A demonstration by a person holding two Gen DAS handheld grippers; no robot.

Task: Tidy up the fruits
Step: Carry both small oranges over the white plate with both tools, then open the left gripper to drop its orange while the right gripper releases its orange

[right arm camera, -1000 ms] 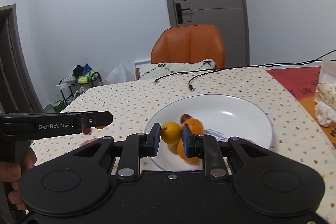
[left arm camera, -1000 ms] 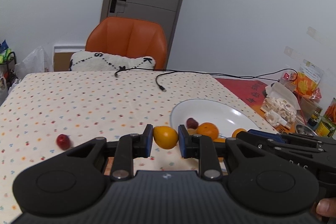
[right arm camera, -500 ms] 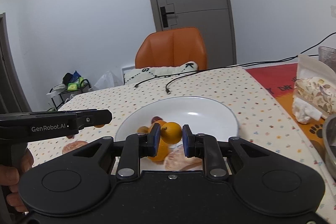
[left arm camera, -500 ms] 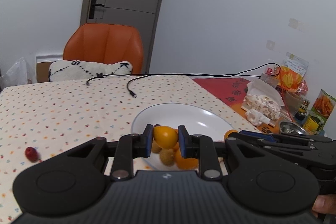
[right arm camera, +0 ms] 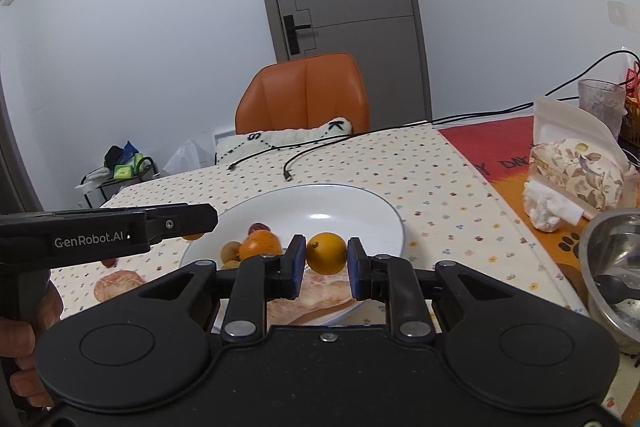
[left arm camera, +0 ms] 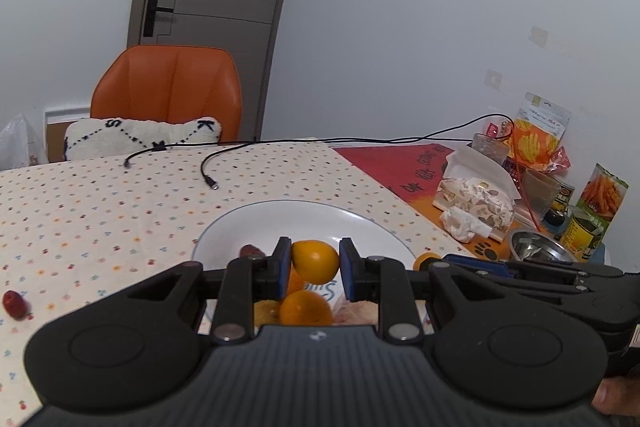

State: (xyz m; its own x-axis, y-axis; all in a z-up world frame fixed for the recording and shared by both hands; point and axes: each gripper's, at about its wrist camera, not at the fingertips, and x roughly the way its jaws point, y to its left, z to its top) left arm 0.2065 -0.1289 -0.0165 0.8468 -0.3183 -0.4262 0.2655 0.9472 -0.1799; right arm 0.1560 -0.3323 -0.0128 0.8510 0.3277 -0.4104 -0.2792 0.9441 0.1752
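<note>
My left gripper (left arm camera: 315,265) is shut on a yellow-orange citrus fruit (left arm camera: 315,259), held just above the near part of the white plate (left arm camera: 360,223). Under it lie an orange (left arm camera: 306,307), a kiwi (left arm camera: 266,309) and a red date (left arm camera: 250,251). My right gripper (right arm camera: 326,263) is shut on a small orange (right arm camera: 326,253) over the near right part of the plate (right arm camera: 376,211). In the right wrist view the plate also holds a peeled pale citrus piece (right arm camera: 320,293). Another red date (left arm camera: 14,303) lies on the dotted cloth at the left.
A second peeled citrus piece (right arm camera: 118,283) lies on the cloth left of the plate. A metal bowl (right arm camera: 612,267), snack bags (right arm camera: 576,167) and cans (left arm camera: 580,231) crowd the right side. A black cable (left arm camera: 208,171) lies behind the plate, with an orange chair (left arm camera: 168,87) beyond the table.
Both grippers moved right with their fruits. The left one went from over the cloth to above the plate. The right one shifted toward the plate's near right part.
</note>
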